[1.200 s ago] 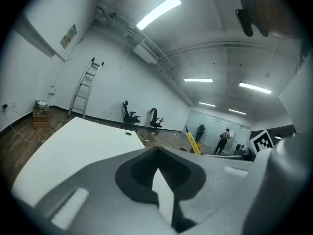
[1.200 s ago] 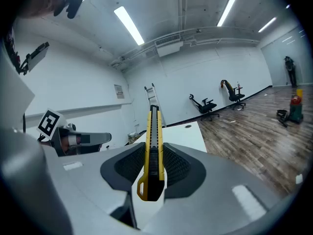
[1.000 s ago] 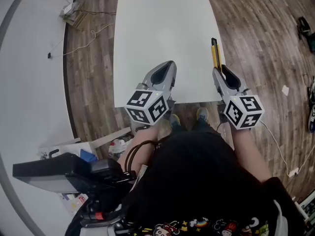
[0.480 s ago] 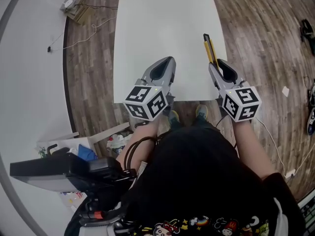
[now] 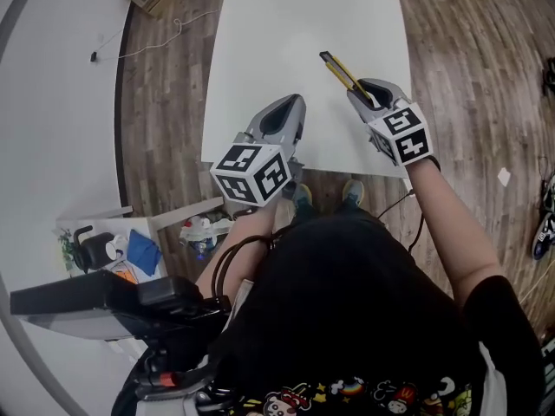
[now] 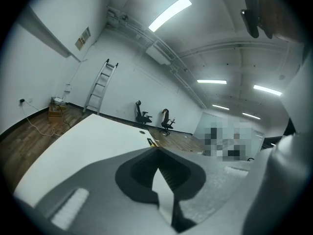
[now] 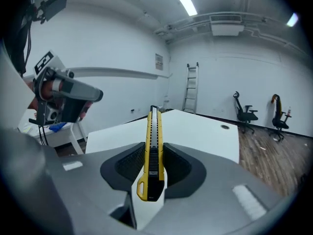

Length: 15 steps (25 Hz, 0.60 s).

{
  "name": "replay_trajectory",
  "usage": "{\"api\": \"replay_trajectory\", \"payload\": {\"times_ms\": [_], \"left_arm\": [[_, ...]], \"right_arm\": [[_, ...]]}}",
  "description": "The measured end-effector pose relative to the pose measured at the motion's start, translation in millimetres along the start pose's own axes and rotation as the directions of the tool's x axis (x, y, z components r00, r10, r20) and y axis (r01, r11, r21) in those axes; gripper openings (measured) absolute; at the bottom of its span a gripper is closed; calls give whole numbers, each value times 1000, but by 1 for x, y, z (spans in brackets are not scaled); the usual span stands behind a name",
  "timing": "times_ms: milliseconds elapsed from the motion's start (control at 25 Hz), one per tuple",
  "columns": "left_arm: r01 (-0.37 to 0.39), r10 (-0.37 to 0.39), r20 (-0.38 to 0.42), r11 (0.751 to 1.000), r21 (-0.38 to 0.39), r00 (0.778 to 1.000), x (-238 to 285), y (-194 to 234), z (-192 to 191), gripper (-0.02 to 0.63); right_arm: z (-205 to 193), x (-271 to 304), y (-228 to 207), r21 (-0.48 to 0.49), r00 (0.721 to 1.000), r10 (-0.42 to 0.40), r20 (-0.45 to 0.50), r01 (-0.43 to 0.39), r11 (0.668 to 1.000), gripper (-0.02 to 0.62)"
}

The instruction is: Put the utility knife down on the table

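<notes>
I count one utility knife (image 5: 340, 70), two grippers and one white table (image 5: 286, 33). The right gripper (image 5: 360, 91) has its fingers pinched on the knife's black and yellow body. From the right gripper view the knife (image 7: 153, 141) stands on its narrow edge between the pads. Its looped rear end is nearest the camera, and its long axis runs straight out along the jaws. From the head view the blade end points away from me and toward the table's far left. The knife sits over the tabletop, just inside the near edge and closer to the near right corner. I cannot tell whether it touches the surface.

The left gripper (image 5: 293, 111) hovers over the near edge, left of the right one and well apart from the knife. In its own view the fingertips meet at a point (image 6: 156, 151) with nothing between them, and the table (image 6: 83, 141) stretches ahead.

Off the table I see one ladder (image 7: 190, 87) leaning on the far wall and two office chairs (image 7: 243, 112) (image 7: 279, 110) on the wood floor (image 5: 165, 102).
</notes>
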<state>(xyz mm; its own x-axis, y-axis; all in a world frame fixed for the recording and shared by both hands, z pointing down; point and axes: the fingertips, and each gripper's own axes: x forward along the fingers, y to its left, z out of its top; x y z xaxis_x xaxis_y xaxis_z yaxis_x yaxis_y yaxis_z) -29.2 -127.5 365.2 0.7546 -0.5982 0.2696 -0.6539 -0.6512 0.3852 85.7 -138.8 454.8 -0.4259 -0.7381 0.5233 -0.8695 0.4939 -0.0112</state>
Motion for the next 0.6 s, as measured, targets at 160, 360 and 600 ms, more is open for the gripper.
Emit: {"api": "replay_trajectory", "payload": {"times_ms": [160,360,600], "left_arm": [[-42,42,6,999,-24,999,-11,15,-3,0],[-114,115,19,992,-63,993,-26,37,-12,0],[-172,176,18,977,-123,984,-34,62,-27,0]], "right_arm": [[-15,38,16,-57,994,73,-85,-78,995,140],[-30,72,38,-95,976,155,-152,-171,981,140],[-50,99,53,-133,950,208,-233,-243,961,140]]}}
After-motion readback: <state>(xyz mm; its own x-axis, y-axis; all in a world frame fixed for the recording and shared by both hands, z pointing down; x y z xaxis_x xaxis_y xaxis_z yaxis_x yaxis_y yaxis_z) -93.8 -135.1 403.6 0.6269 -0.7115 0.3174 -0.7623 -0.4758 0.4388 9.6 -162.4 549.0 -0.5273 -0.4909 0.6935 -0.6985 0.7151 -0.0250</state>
